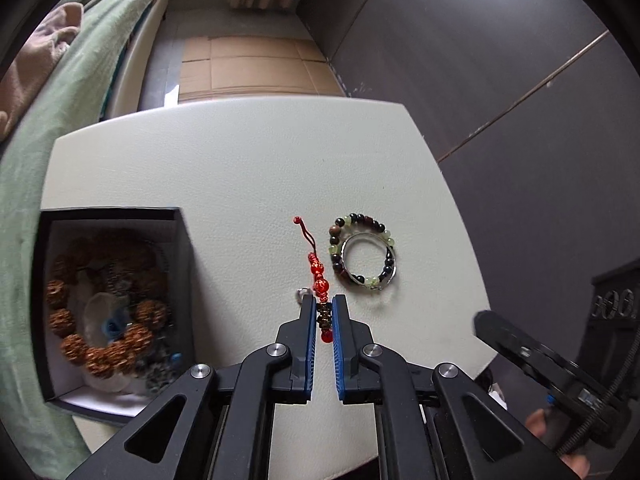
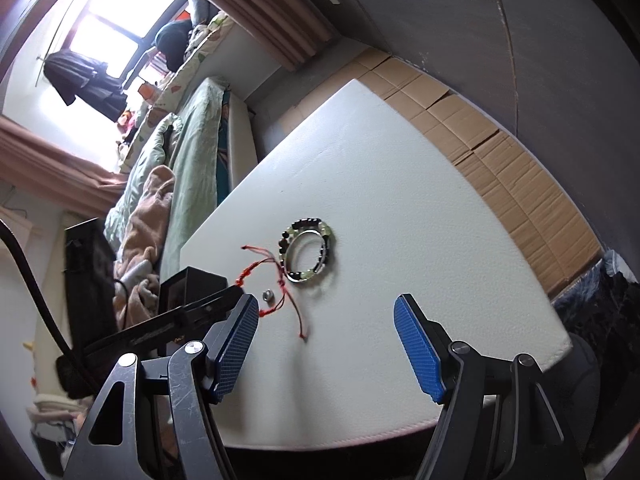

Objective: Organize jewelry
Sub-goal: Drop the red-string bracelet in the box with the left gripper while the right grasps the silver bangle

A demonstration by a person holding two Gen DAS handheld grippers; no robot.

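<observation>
My left gripper [image 1: 324, 312] is shut on the red beaded string bracelet [image 1: 319, 276], pinching its dark beads between the blue pads over the white table [image 1: 240, 168]. A multicoloured bead bracelet [image 1: 360, 250] with a silver bangle [image 1: 370, 262] on it lies just right of the red one. A small silver ring [image 1: 301, 294] lies left of the fingertips. A black box [image 1: 112, 308] at the left holds a brown bead bracelet and other pieces. My right gripper [image 2: 324, 320] is open and empty, hovering near the table's front, with the red bracelet [image 2: 276, 288], ring [image 2: 267, 296] and bead bracelet [image 2: 306, 250] ahead.
A bed with green bedding [image 1: 60, 120] runs along the table's left side. Flattened cardboard [image 1: 252, 64] covers the floor beyond the table. A grey wall [image 1: 500, 80] is to the right. The black box also shows in the right wrist view [image 2: 192, 284].
</observation>
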